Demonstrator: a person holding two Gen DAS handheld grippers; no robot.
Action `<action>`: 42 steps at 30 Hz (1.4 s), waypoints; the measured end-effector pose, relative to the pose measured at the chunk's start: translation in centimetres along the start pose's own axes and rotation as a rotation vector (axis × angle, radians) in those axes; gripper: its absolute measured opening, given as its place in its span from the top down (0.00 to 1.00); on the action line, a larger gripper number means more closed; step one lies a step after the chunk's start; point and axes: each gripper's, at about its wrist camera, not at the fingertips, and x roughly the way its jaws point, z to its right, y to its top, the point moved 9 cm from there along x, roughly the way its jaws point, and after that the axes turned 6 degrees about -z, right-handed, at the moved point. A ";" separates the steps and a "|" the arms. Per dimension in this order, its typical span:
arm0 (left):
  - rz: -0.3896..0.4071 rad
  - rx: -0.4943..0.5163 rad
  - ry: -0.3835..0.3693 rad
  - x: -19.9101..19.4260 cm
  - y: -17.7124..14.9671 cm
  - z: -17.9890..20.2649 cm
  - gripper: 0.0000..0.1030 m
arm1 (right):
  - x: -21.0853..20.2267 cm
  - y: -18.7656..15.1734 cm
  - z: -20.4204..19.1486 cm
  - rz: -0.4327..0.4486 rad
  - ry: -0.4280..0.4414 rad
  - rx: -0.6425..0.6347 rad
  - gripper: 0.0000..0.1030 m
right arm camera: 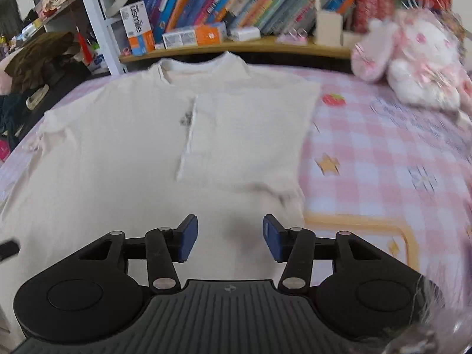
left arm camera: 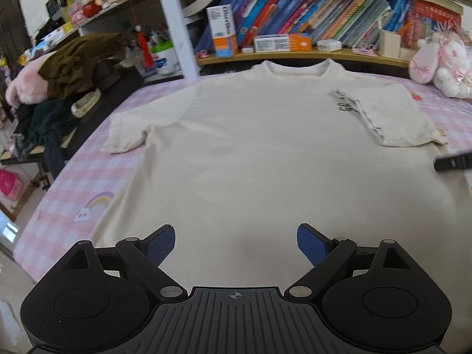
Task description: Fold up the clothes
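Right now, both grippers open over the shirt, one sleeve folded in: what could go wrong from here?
1. The folded right sleeve lies loose on the cream T-shirt; dragging the body could flip it back out.
2. The left sleeve is still spread and slightly rumpled, so folding it as it lies may set creases.
3. The left gripper and right gripper hover over single-layer fabric; a pinch may also catch the pink checked sheet.

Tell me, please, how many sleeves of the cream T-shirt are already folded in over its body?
1. The right sleeve lies folded in over the T-shirt chest, partly covering the print. The left sleeve lies spread out flat on the pink checked sheet.
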 end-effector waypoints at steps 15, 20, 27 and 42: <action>0.035 0.078 -0.101 1.1 1.6 2.0 0.10 | -2.5 -4.2 2.4 0.003 -0.181 0.112 0.14; 0.038 0.097 -0.155 2.5 2.1 -1.2 0.10 | -2.0 -3.9 -0.2 0.021 -0.239 0.184 0.14; 0.023 0.089 -0.227 4.8 3.1 -6.8 0.10 | -0.9 -4.0 -6.8 0.027 -0.269 0.248 0.12; -0.062 -0.244 -0.398 9.9 4.8 -17.8 0.11 | -0.5 -3.1 -14.5 0.057 -0.355 0.233 0.12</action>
